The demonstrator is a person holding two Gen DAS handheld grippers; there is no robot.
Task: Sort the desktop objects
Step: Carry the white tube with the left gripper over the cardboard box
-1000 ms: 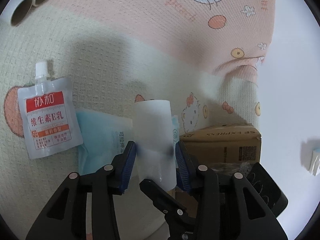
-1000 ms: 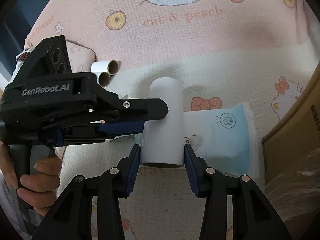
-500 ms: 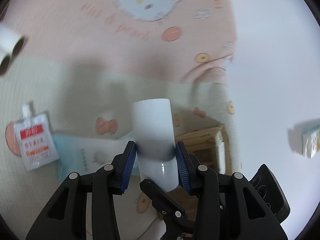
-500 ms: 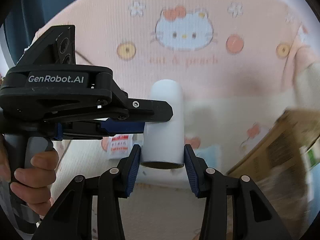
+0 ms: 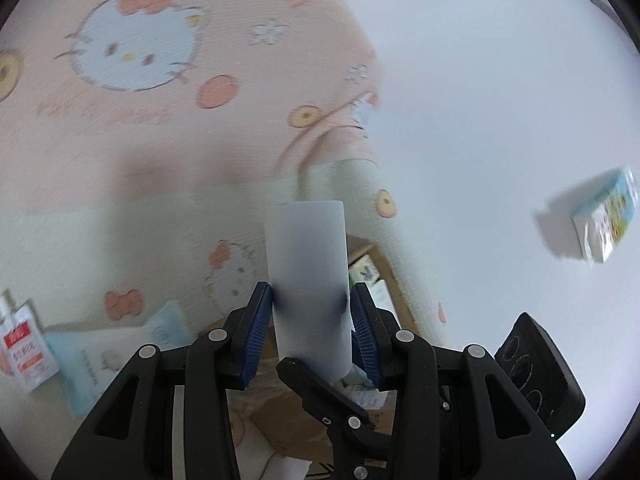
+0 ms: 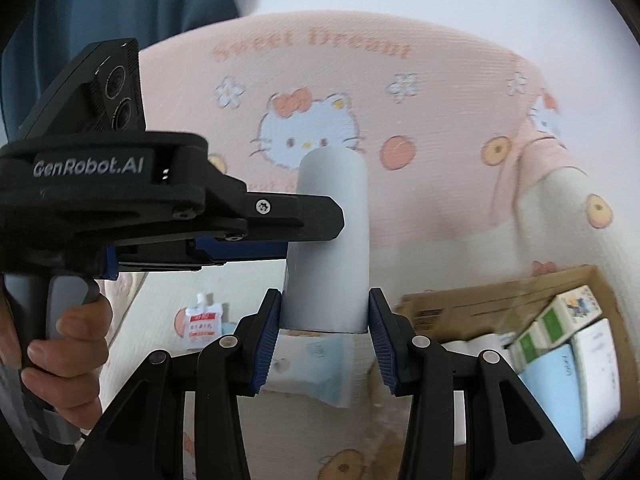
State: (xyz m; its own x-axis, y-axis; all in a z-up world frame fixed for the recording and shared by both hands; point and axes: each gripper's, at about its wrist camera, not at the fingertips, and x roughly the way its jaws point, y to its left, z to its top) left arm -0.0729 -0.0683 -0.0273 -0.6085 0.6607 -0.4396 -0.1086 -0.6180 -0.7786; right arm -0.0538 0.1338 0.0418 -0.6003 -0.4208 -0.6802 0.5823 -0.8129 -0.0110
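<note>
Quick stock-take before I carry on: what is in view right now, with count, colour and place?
White paper roll: one, white, held in the air by both sets of jaws.
Printed cartoon-cat blanket: one, pink and cream, under everything.
White and red spout pouch: one, lying on the blanket.
Pale blue tissue packs: at least two, beside the pouch.
Brown cardboard box: one, open, holding small cartons and packs.
Small printed carton: one, blue and white, apart on the white surface.
Left gripper: black, blue pads, clamping the roll.
Right gripper: the same.
Hand: one, on the left gripper's handle.
</note>
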